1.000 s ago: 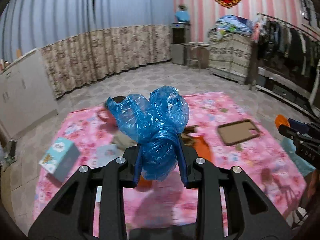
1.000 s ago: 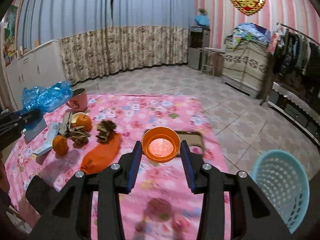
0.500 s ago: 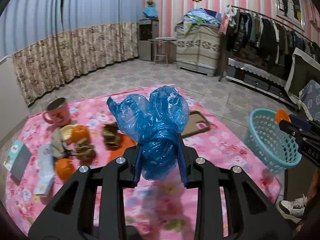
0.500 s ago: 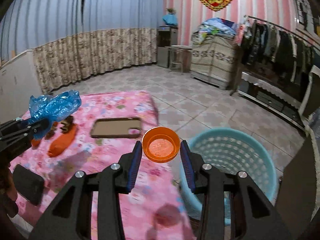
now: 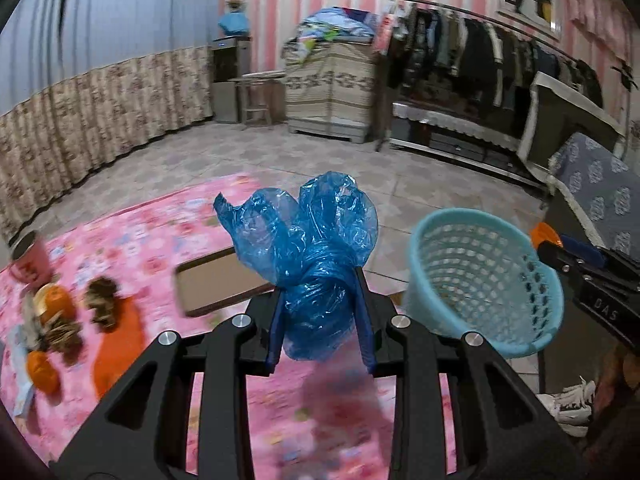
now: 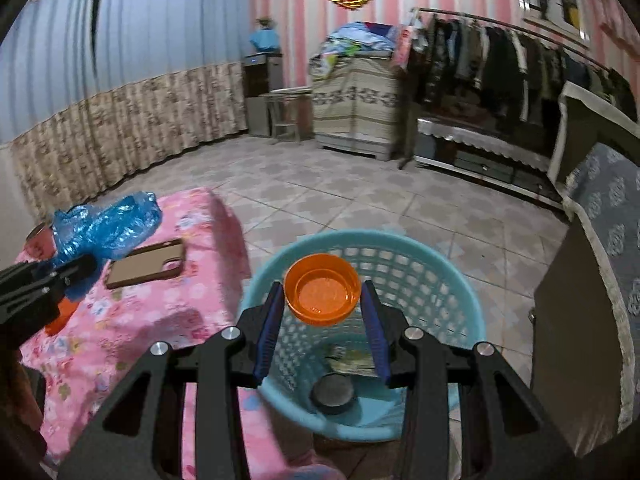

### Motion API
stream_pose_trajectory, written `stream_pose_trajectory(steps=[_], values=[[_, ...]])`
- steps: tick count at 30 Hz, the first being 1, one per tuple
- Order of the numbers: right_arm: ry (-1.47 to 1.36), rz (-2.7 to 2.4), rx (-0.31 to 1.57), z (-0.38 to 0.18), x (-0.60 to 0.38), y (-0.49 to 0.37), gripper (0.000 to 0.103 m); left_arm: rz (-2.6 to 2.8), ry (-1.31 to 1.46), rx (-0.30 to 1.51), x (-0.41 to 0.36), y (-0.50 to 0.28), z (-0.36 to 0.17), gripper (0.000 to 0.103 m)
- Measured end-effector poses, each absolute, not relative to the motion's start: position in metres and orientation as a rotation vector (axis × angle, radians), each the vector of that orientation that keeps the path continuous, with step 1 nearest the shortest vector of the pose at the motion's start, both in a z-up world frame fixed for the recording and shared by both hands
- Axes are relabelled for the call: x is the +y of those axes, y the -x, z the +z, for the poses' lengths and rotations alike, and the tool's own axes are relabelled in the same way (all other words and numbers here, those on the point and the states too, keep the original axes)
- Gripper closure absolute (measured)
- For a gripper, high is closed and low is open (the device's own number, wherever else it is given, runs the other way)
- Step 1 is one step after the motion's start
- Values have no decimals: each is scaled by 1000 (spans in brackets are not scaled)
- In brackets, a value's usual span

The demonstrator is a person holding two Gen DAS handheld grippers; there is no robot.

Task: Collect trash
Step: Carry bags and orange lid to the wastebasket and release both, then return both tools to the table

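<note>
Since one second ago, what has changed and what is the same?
Both grippers swung away from the pink table toward the blue basket. The right gripper now holds the orange cap above the basket opening; the left gripper is nearer it. Unchanged: both grips, with the blue plastic bag clamped.

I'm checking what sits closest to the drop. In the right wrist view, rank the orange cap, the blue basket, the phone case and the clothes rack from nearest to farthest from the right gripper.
1. Orange cap: clamped in the right gripper.
2. Blue basket: directly below and ahead.
3. Phone case: left, on the pink cloth.
4. Clothes rack: far right, along the wall.
</note>
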State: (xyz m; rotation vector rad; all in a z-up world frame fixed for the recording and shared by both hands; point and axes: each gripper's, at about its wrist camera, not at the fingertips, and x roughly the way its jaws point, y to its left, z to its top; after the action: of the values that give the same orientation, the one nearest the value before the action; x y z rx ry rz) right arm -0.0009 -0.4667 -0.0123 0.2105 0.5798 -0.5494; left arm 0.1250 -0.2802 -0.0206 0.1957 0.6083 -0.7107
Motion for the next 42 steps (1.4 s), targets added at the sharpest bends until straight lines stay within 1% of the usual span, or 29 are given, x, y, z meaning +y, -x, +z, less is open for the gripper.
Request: stream_pose_trajectory(steps=[16,18,19,20,21,22,23,24,26,28,30,32,35,37,42], values=[[-255,-648,589,-9,-528,20,63,-898,-233,689,-403,-113,-38,73],[-265,-653,593,-10,-533,20,63,-904,-244,695,-410,-112,-39,71],[-271,-656,596,-12,-536,21,63,-908,-251,698,-414,-112,-40,69],[-274,-659,599,-13,-539,21,63,-912,-257,704,-415,-112,-40,60],[-276,-661,602,-14,-542,21,63,-908,-261,706,-417,-112,-41,48],[-280,-664,606,-16,-544,22,63,-896,-259,700,-417,-112,-41,43],[-282,-664,609,-18,-545,21,63,-887,-257,694,-416,-112,-40,35],[-283,-664,611,-19,-546,22,63,-883,-256,693,-415,-112,-39,31],[-283,-662,617,-20,-545,21,63,-861,-252,688,-407,-116,-36,28],[-280,-657,624,-23,-543,19,63,-825,-246,678,-400,-121,-32,22],[-277,-651,627,-24,-542,17,63,-774,-226,652,-386,-127,-25,12],[-273,-644,630,-26,-538,14,63,-735,-204,634,-374,-130,-18,8],[-267,-629,635,-29,-534,8,63,-683,-184,616,-354,-136,-9,8],[-253,-618,638,-30,-529,0,63,-650,-180,603,-342,-138,-5,6],[-237,-609,648,-31,-530,-19,63,-592,-171,586,-312,-141,3,6]])
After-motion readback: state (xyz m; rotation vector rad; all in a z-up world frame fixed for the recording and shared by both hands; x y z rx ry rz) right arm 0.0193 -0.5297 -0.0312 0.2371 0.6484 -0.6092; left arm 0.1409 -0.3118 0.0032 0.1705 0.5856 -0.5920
